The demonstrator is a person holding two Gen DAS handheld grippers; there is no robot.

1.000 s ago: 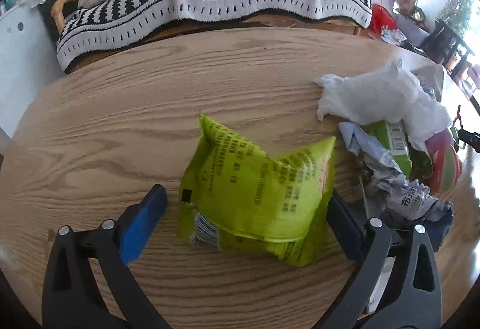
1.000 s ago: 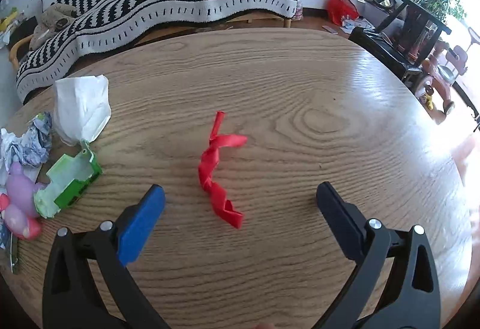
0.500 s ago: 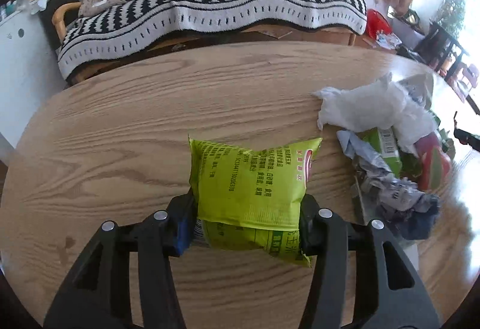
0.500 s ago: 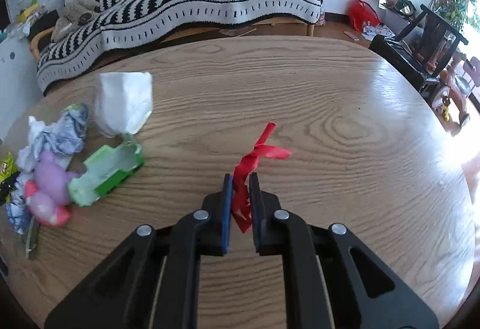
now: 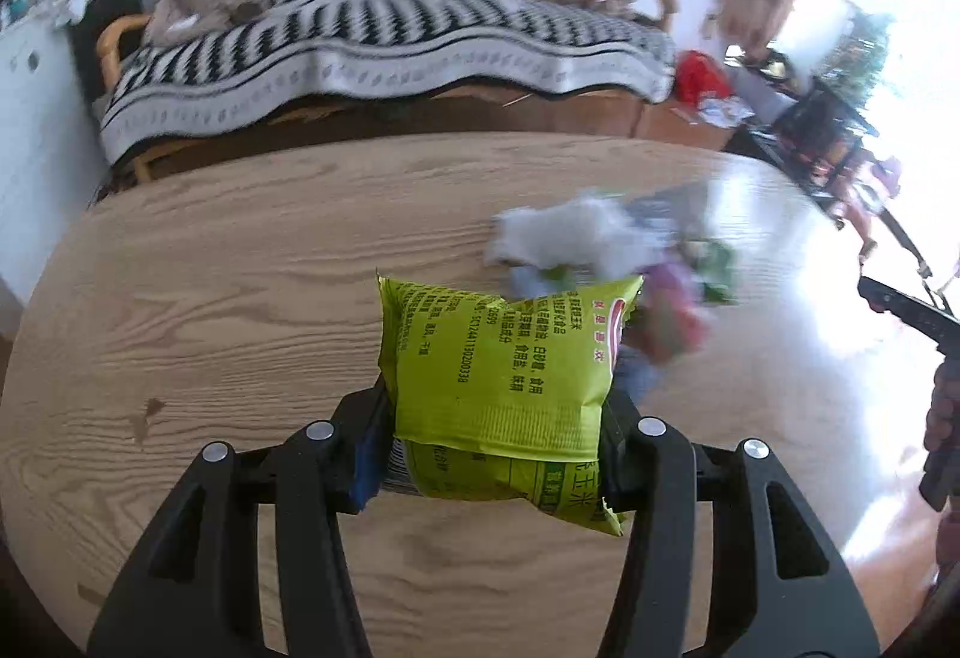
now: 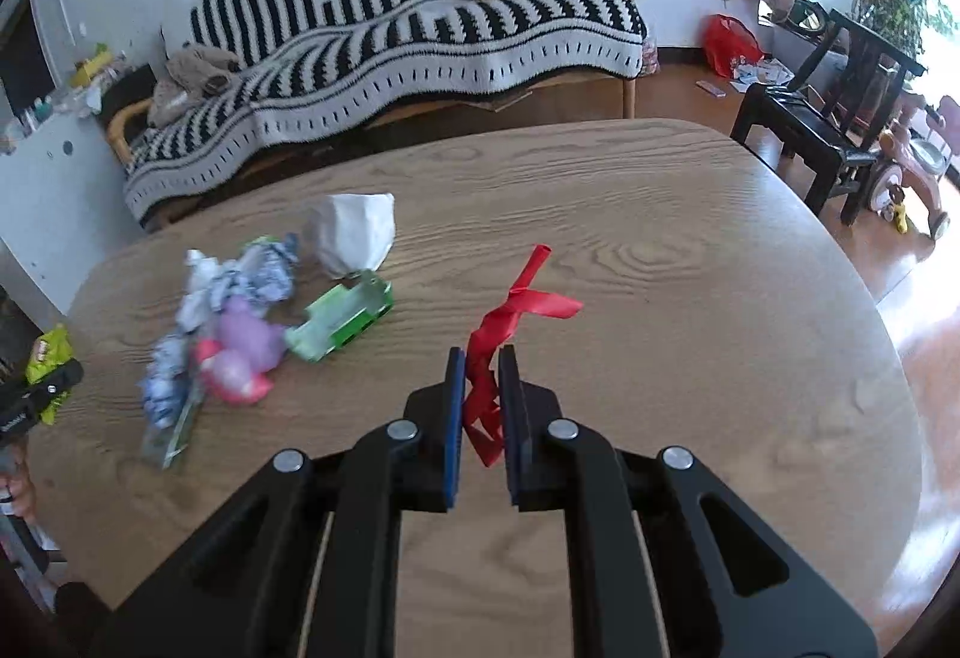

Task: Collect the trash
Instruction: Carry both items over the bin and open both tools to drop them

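My left gripper (image 5: 495, 433) is shut on a lime-green snack bag (image 5: 504, 358) and holds it lifted above the wooden table (image 5: 240, 298). My right gripper (image 6: 482, 394) is shut on a red ribbon (image 6: 516, 310), lifted off the table (image 6: 690, 298). A trash pile lies on the table: white tissue (image 6: 354, 232), crumpled paper (image 6: 240, 280), a green carton (image 6: 342, 319) and a pink and purple wrapper (image 6: 240, 352). The pile shows blurred in the left wrist view (image 5: 600, 250). The left gripper with the green bag shows at the far left of the right wrist view (image 6: 51, 376).
A sofa with a black and white striped blanket (image 6: 390, 51) stands behind the table. A dark chair (image 6: 822, 111) stands at the right. A red bag (image 6: 729, 42) lies on the floor. The right gripper shows at the right edge of the left wrist view (image 5: 918, 316).
Both grippers closed from open, the left on the green bag and the right on the red ribbon. Both then rose and pulled back from the table with their items.
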